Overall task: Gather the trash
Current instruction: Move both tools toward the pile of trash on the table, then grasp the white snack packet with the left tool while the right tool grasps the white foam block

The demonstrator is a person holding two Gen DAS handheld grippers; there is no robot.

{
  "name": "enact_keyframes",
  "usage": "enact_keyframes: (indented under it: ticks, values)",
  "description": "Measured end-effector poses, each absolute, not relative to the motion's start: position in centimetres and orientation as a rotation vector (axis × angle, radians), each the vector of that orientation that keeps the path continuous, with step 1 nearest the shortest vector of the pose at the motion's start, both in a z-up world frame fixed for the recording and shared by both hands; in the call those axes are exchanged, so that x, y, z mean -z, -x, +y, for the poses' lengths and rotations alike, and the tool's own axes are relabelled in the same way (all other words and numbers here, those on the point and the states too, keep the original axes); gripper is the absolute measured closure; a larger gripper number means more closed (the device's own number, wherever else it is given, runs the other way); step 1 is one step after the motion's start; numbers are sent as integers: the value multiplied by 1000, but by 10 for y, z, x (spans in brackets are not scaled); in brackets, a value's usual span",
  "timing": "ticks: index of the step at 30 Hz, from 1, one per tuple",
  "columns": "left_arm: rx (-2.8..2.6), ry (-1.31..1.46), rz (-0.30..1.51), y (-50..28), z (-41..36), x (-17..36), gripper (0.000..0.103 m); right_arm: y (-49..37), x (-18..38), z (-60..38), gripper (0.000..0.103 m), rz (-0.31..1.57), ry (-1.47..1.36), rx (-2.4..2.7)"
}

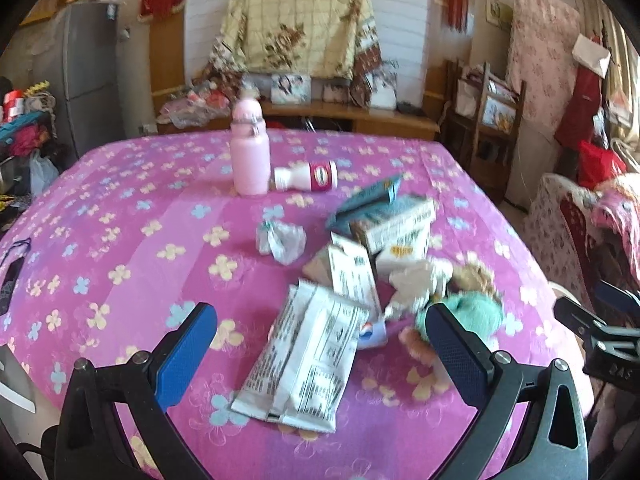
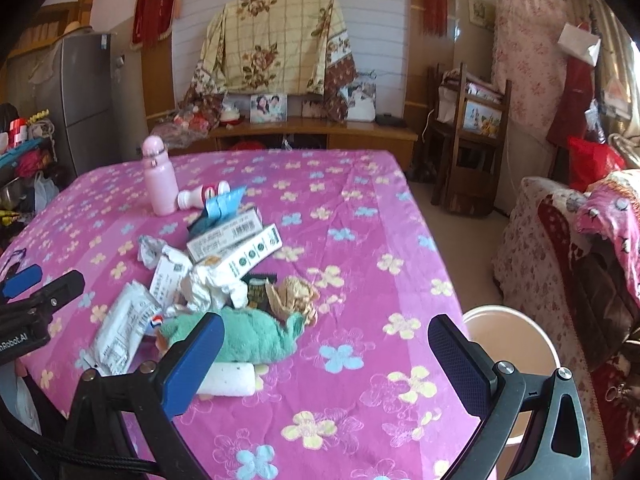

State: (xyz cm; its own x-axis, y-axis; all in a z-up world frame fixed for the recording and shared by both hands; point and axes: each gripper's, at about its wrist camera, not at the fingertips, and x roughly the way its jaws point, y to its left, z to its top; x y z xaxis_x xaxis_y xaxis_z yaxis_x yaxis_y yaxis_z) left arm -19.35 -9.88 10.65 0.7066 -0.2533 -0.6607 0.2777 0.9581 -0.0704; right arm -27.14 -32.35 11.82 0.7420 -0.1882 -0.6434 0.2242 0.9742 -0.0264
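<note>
— Along the worktop (image 2: 360, 208) right edge, any room?
— Bare cloth there; a bucket (image 2: 516, 336) stands just beyond.
— The white wrapper (image 1: 308, 364)?
— Mid-pile, flat, long axis running away from the left gripper (image 1: 320, 344). Both jaws wide, right gripper (image 2: 324, 356) empty.

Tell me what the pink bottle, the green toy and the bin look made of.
Pink bottle: smooth matte shell, plastic or coated metal, with a metal band below its cap.
Green toy: plush fabric, fuzzy pile.
Bin: likely plastic, smooth pale wall with a thin rim.
</note>
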Motion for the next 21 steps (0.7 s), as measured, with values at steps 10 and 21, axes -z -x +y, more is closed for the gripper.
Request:
enact_keyframes:
  ticks: [10,21]
  values:
    - [363,-88,893,188,-83,-67,0,254,-88,-328,0,829,-127,94]
    - [364,-119,946,157,-93,-50,0,241,-77,-331,0,927,-126,0]
